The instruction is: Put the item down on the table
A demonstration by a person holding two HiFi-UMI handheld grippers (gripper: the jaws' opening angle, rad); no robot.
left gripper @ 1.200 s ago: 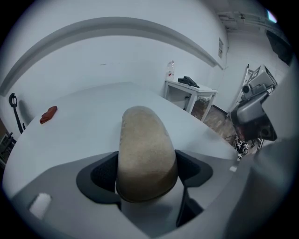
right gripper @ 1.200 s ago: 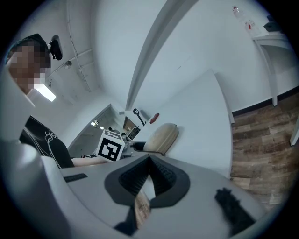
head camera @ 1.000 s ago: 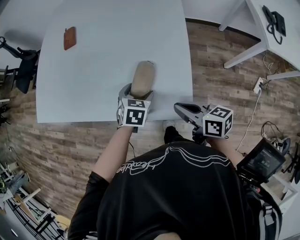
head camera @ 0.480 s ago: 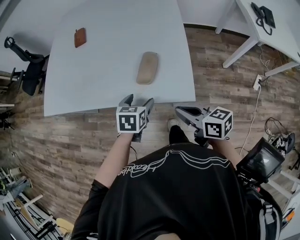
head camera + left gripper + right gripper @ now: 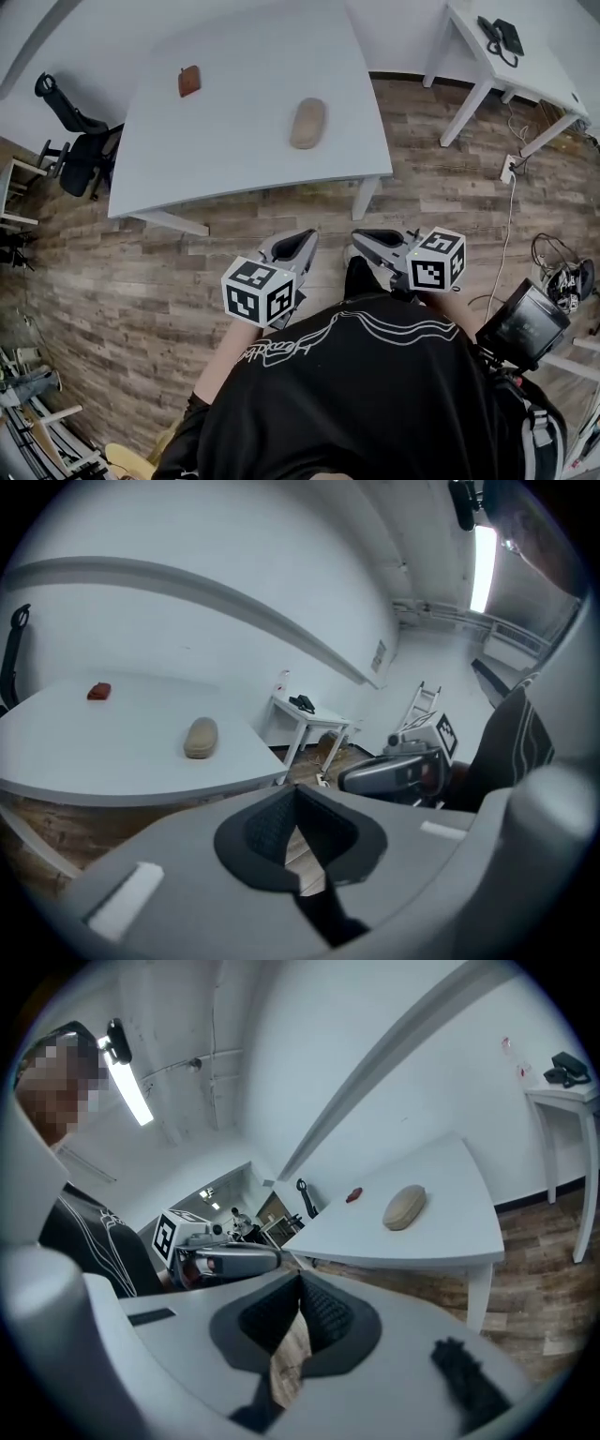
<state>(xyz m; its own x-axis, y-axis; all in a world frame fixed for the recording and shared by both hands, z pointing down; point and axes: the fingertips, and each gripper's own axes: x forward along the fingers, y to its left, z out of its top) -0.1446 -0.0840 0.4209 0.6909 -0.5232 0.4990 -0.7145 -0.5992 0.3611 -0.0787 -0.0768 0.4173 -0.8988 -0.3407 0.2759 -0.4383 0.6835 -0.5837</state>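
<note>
The tan oval item [image 5: 307, 123] lies flat on the white table [image 5: 234, 150], near its right edge, with nothing touching it. It also shows in the left gripper view [image 5: 201, 737] and the right gripper view [image 5: 404, 1207]. My left gripper [image 5: 298, 241] hangs over the wood floor well short of the table, its jaws shut and empty [image 5: 295, 794]. My right gripper [image 5: 364, 236] is beside it, also over the floor, jaws shut with nothing in them [image 5: 300, 1281].
A small red-brown object [image 5: 189, 81] rests at the table's far left. A second white table [image 5: 469, 37] with a black phone [image 5: 497, 36] stands at the back right. Black chairs [image 5: 80, 141] are left of the table. Camera gear [image 5: 525, 323] hangs by my right side.
My left gripper let go of the tan item, pulled back off the table and shut its jaws. I have stepped back, so both grippers now hang over the floor.
</note>
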